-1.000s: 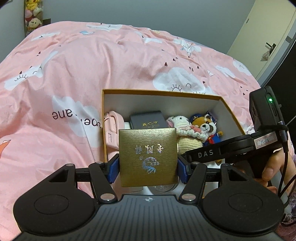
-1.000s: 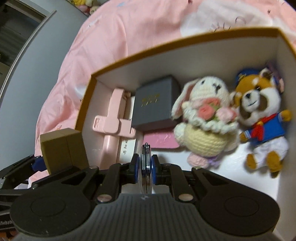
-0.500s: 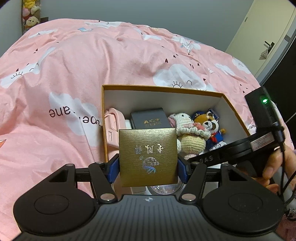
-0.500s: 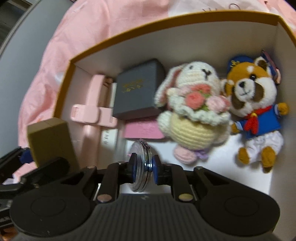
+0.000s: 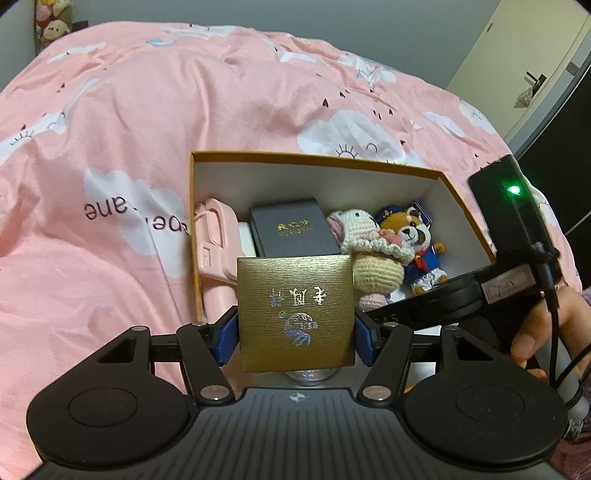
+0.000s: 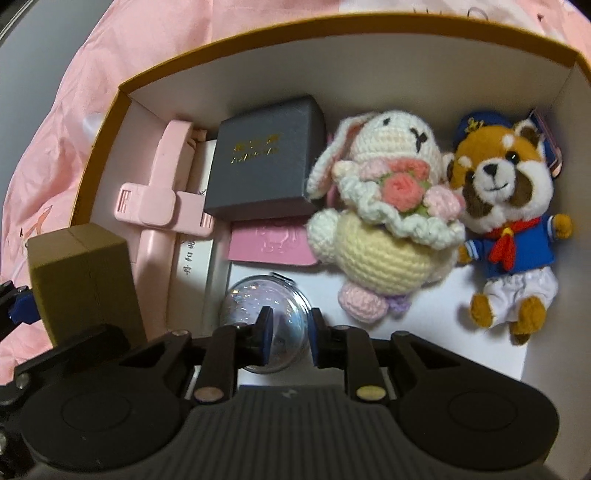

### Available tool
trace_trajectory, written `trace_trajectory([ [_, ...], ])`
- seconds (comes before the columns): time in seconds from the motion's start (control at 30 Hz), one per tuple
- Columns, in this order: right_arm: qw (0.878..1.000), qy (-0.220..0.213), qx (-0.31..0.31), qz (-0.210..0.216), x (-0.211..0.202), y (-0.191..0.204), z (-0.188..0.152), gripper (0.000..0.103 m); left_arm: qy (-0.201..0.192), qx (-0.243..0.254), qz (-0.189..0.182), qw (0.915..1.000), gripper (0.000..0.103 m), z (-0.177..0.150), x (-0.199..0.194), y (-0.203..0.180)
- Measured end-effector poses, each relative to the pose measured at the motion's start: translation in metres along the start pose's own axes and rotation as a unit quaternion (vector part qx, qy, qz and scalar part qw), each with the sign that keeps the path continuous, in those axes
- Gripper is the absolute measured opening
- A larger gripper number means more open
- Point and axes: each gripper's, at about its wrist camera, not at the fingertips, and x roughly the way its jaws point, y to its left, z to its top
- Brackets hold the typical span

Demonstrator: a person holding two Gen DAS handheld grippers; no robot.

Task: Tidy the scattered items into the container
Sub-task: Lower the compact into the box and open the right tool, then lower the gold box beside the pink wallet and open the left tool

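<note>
My left gripper [image 5: 295, 328] is shut on a gold box [image 5: 294, 306], held over the near left corner of the orange-rimmed container [image 5: 314, 158]; the same gold box [image 6: 81, 280] shows at the left of the right wrist view. My right gripper [image 6: 290, 332] reaches down inside the container [image 6: 295, 33] with its jaws slightly apart. A round glittery compact [image 6: 258, 302] lies on the white floor under them, free of the pads. Only its edge [image 5: 310, 374] peeks out below the gold box in the left wrist view.
Inside lie a crochet bunny [image 6: 384, 229], a red panda plush [image 6: 506, 206], a dark grey box [image 6: 262, 162], a pink clip holder [image 6: 162, 206] and a pink card [image 6: 269, 243]. Bare white floor shows near the front right. A pink duvet [image 5: 147, 110] surrounds the container.
The right jaws have parted and the compact, earlier pinched edge-on between the pads, now lies on the container floor. The right view has tipped further down. The left gripper still holds the gold box.
</note>
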Motion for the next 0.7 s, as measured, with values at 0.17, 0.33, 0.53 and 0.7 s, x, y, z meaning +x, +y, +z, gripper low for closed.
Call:
trace_trajectory([
  [0.17,0.999,-0.022,-0.027,-0.005,-0.015,-0.004,-0.008,0.024,0.037,-0.014,-0.005,0.9992,0.071,0.006,0.013,-0.003],
  [0.33,0.998,-0.033,-0.050,0.003,-0.033,-0.018,-0.024,0.030,0.069,-0.014,0.007,0.9975,0.071,0.012,0.030,-0.015],
  [0.53,0.999,-0.031,-0.029,0.010,-0.040,-0.041,-0.036,0.034,0.093,-0.012,0.031,0.9952,0.071,0.020,0.038,-0.032],
  [0.7,0.999,-0.031,-0.010,0.015,-0.037,-0.055,-0.042,0.036,0.101,0.016,0.059,0.9931,0.071,0.022,0.050,-0.049],
])
